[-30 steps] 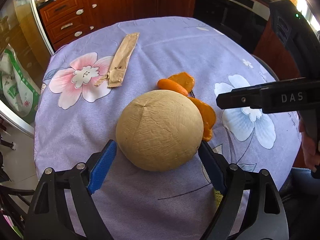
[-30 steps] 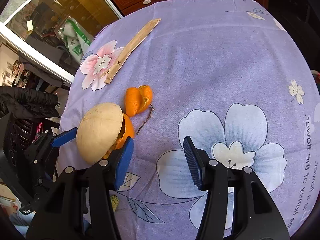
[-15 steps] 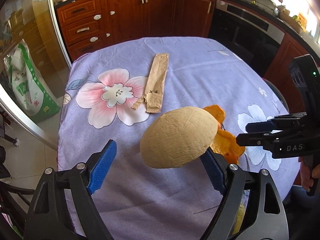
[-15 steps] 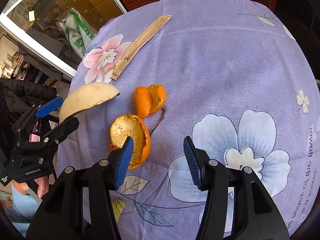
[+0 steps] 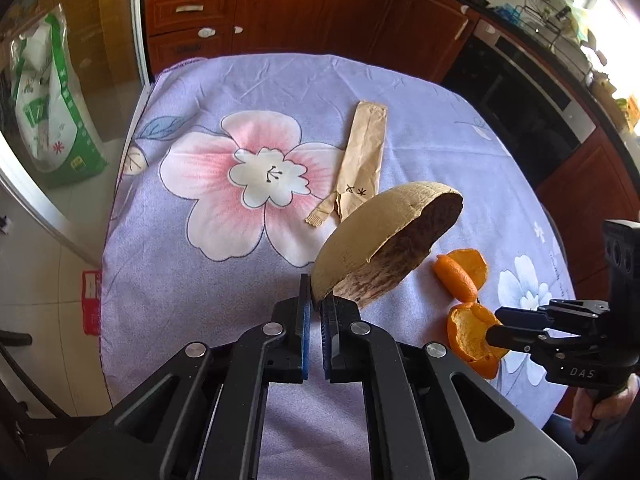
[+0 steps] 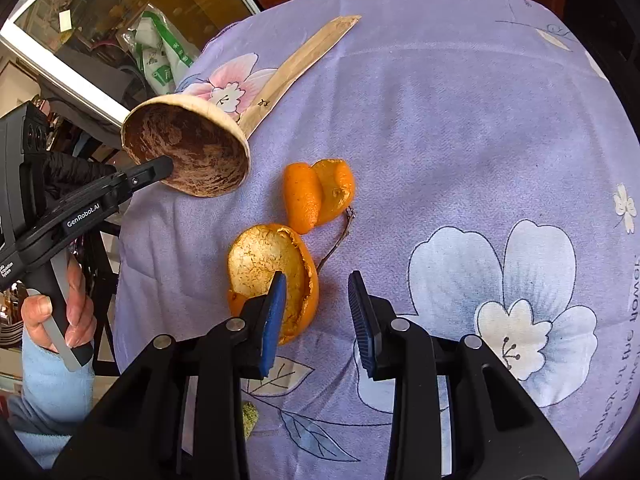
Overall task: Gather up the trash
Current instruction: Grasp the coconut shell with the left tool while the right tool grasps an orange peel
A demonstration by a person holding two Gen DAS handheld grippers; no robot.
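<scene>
coconut shell rim between left tool pads

Shell above tablecloth; wrapper behind; peels right.

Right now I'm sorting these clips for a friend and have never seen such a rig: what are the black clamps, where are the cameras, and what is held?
No robot here: a person holds a hand-operated gripper in each hand, with a wide-angle camera on each looking along its jaws. One picture is from the left gripper, the other from the right gripper.

The table wears a purple flowered tablecloth. On it lie a brown paper sleeve, a small orange peel and a large orange peel.

The left jaws are shut on the rim of a coconut shell half, lifted off the cloth. The right jaws are closing around the large peel's edge, one finger inside its cup; the pads do not press on it yet.
</scene>
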